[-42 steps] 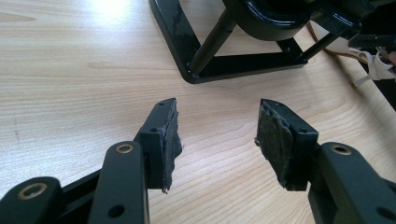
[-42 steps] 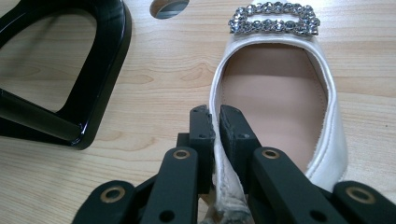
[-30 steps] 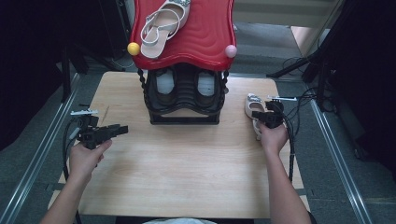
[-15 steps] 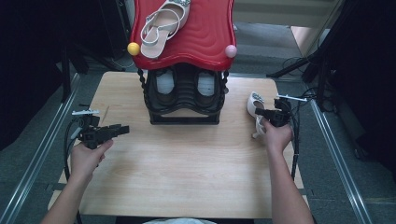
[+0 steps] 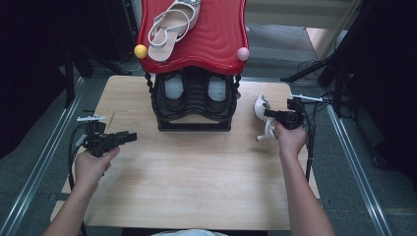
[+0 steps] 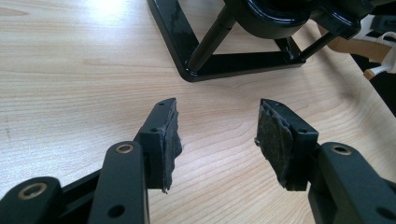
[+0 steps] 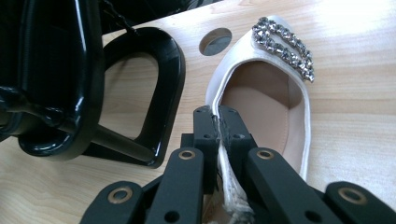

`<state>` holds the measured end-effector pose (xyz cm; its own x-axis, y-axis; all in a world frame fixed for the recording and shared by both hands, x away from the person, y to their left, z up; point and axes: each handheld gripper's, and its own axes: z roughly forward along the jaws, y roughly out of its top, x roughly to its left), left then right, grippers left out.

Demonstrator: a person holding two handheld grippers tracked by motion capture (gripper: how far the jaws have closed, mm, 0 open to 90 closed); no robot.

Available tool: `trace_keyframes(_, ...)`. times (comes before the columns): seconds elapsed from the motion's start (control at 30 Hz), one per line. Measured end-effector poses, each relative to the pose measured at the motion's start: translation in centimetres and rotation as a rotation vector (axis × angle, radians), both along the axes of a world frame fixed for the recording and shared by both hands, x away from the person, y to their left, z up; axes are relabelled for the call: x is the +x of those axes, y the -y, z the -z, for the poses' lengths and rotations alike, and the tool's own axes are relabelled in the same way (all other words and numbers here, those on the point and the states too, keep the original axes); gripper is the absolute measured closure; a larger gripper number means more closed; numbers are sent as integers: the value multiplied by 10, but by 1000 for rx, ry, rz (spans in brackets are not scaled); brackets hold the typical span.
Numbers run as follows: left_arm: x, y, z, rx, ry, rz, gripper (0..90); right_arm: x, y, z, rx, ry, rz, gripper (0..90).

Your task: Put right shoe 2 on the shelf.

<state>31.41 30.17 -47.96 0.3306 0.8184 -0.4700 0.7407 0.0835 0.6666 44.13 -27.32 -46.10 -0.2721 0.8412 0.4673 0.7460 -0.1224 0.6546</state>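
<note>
A white shoe (image 5: 260,105) with a jewelled buckle (image 7: 282,44) is just right of the black shoe rack (image 5: 194,98). My right gripper (image 5: 269,114) is shut on the shoe's side rim (image 7: 218,116), toe pointing away from me. The rack's red top shelf (image 5: 216,34) carries a matching white sandal (image 5: 172,24). At the table's left my left gripper (image 5: 130,136) points toward the rack, open and empty (image 6: 215,116), a little above the wood. The rack's base (image 6: 224,60) lies ahead of it.
The wooden table (image 5: 196,182) has bare room in front of the rack. A round hole (image 7: 215,41) is in the tabletop near the shoe's toe. The rack's foot loop (image 7: 154,93) sits close left of the held shoe. Metal rails (image 5: 44,162) run along both table sides.
The right gripper has shifted slightly with the white shoe, which now sits more tilted with its heel toward me. The left gripper has stayed where it was.
</note>
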Motion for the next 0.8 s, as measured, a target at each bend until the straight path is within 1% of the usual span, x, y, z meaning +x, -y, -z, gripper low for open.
trace_keyframes(0.1, 1, 0, 0, -1, -6, 7, 485, 3, -1, -6, 3, -2, -12, 889)
trace_keyframes(0.2, 2, 2, 1, -1, -5, 9, 485, 5, -1, -11, 22, -24, -19, 889)
trace_keyframes(0.3, 2, 3, 1, 0, -3, 14, 485, 8, -1, -19, 39, -25, -31, 889)
trace_keyframes(0.33, 2, 3, 0, 1, -3, 16, 485, 8, -1, -22, 52, -26, -31, 889)
trace_keyframes(0.4, 2, 4, 0, -2, -4, 16, 485, 10, -2, -30, 61, -23, -37, 889)
trace_keyframes(0.5, 2, 4, 1, -6, -2, 15, 484, 13, -6, -44, 45, -2, -45, 889)
trace_keyframes(0.57, 2, 4, 1, -10, -5, 13, 484, 15, -8, -54, 45, 7, -47, 889)
trace_keyframes(0.63, 3, 4, 1, -10, -5, 14, 483, 18, -9, -63, 56, 8, -47, 889)
trace_keyframes(0.67, 3, 4, 1, -4, -6, 20, 484, 19, -9, -68, 57, 7, -45, 889)
trace_keyframes(0.8, 3, 5, 2, -4, -12, 22, 484, 22, -12, -86, 46, 27, -56, 889)
